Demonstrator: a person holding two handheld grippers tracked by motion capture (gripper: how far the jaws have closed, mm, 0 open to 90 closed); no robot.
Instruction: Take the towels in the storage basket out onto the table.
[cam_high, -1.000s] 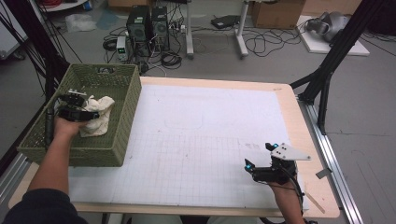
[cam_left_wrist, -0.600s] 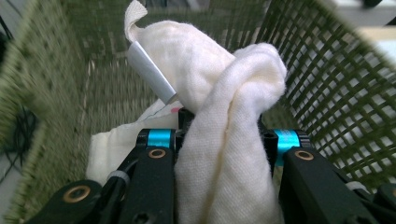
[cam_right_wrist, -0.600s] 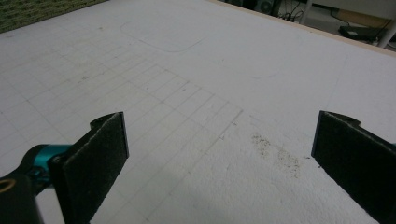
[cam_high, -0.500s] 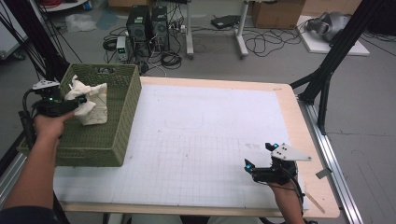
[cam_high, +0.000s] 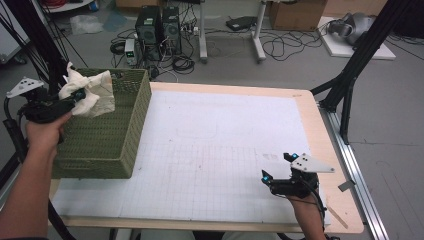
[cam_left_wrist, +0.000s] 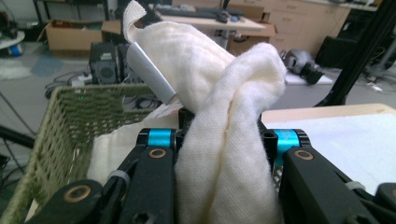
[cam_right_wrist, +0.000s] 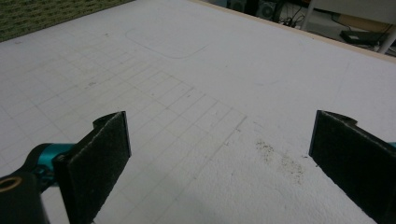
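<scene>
Cloth lifted over the basket
The left tool (cam_high: 75, 95) grasps the cream cloth (cam_high: 90, 92) above the green basket (cam_high: 107, 145), perhaps clear of it, at the table's left edge; the right tool (cam_high: 280, 172) rests released.

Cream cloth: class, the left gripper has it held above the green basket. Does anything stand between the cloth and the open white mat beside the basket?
Only the green basket: its right wall lies between the cream cloth, clamped in the left gripper, and the white mat. Past the wall nothing visible blocks; the right gripper rests open at the near right.

A crumpled cream cloth (cam_high: 90, 95) hangs bunched above the green woven basket's (cam_high: 107, 140) left rim
</scene>
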